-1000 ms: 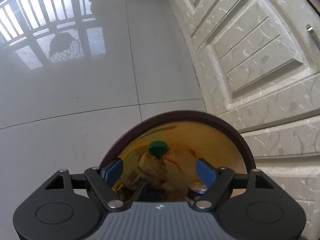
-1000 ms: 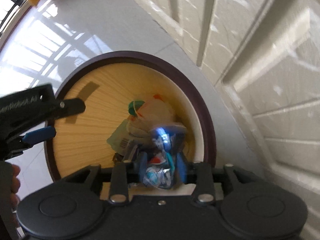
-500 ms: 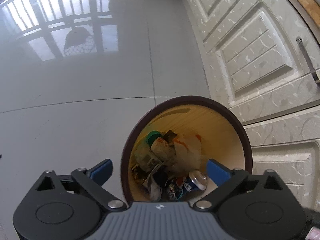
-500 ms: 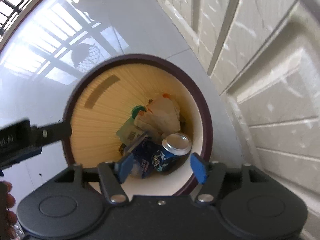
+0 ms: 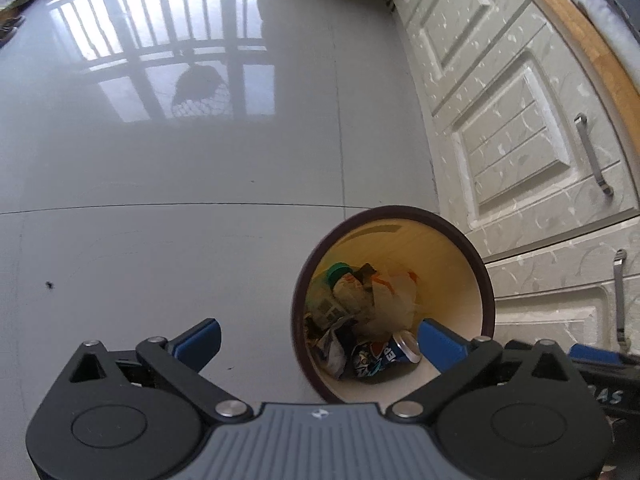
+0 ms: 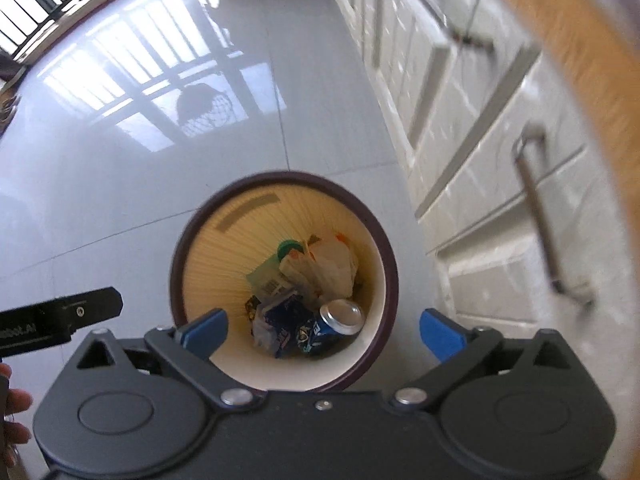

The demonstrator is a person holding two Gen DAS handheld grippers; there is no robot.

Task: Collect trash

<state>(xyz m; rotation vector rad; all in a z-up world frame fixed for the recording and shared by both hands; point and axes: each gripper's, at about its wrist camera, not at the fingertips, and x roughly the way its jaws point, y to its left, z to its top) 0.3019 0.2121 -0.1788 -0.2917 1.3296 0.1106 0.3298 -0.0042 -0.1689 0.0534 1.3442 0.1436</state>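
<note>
Left gripper point(image 5: 318, 340) hung wide open and empty just left of the bin point(image 5: 486, 280), probably staying clear. Right gripper point(image 6: 322, 330) was spread wide right above the bin, nothing held. The blue can point(image 6: 340, 320) lay inside with wrappers, so that drop looked done.

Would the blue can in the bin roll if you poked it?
Probably only a little: the blue can lies on its side, so it could roll, but wrappers beside it and the bin wall likely block it. It looks light.
</note>
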